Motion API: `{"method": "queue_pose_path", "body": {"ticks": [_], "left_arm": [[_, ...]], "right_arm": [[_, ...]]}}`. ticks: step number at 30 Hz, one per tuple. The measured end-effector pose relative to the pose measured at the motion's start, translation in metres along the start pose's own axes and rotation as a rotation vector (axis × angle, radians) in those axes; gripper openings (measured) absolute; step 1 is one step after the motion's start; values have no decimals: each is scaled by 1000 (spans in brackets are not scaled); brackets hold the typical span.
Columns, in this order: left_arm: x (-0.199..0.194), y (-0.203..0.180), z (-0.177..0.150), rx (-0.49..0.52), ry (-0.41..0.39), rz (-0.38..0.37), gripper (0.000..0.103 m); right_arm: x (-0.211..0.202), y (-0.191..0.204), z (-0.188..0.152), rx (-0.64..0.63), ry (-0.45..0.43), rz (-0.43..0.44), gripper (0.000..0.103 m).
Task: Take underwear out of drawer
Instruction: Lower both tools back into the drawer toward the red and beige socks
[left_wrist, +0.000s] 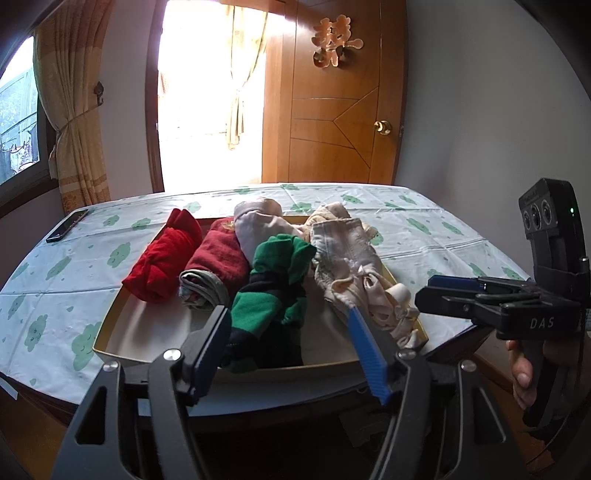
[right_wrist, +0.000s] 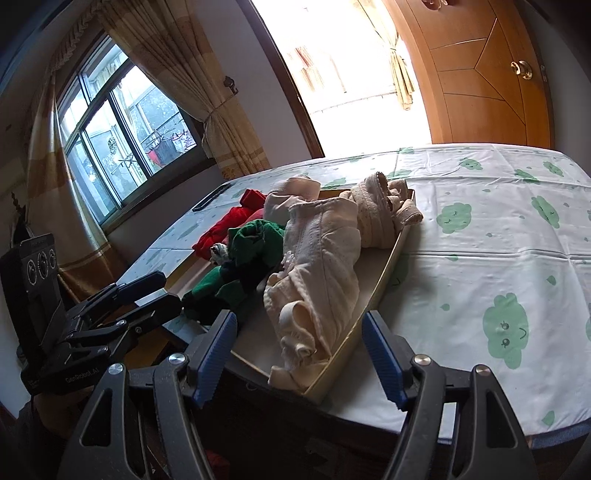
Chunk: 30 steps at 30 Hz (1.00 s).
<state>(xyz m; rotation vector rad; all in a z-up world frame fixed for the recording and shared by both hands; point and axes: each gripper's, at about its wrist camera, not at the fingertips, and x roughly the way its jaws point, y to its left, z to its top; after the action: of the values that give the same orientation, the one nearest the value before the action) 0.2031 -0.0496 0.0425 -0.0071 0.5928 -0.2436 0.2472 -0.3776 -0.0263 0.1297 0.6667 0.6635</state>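
Your left gripper (left_wrist: 291, 339) hangs with its blue pads apart and nothing between them, lined up on the green-and-black roll (left_wrist: 271, 291) at the near end of the drawer tray (left_wrist: 110, 332). Your right gripper (right_wrist: 299, 354) is spread and empty too, facing the cream lace-trimmed underwear (right_wrist: 317, 273) along the tray's right wall. All of it sits in that tray on the cloud-print tablecloth (right_wrist: 480, 236). I'd judge these light, soft and floppy, so pinch a thick fold mid-roll, not a trailing edge. One gripper reads "DAS", the other "GenRobot.AI"; the wooden door (left_wrist: 332, 122) carries a double-happiness ornament (left_wrist: 334, 40).
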Motion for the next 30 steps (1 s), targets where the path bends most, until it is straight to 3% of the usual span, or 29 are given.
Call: {"method": "queue_pose_path", "body": {"ticks": [9, 16, 21, 24, 30], "left_arm": [[-22, -12, -32, 29, 13, -32, 70], [-30, -9, -65, 46, 81, -26, 72], [-26, -5, -93, 50, 190, -34, 79], [-19, -3, -111, 52, 267, -48, 79], [-10, 0, -133, 32, 347, -56, 79]], "right_arm": [[-29, 20, -38, -77, 8, 39, 74], [-42, 30, -70, -188, 58, -2, 74], [-52, 33, -94, -251, 109, -25, 74], [-55, 34, -106, -291, 135, -40, 74], [-48, 31, -127, -308, 200, -61, 74]]}}
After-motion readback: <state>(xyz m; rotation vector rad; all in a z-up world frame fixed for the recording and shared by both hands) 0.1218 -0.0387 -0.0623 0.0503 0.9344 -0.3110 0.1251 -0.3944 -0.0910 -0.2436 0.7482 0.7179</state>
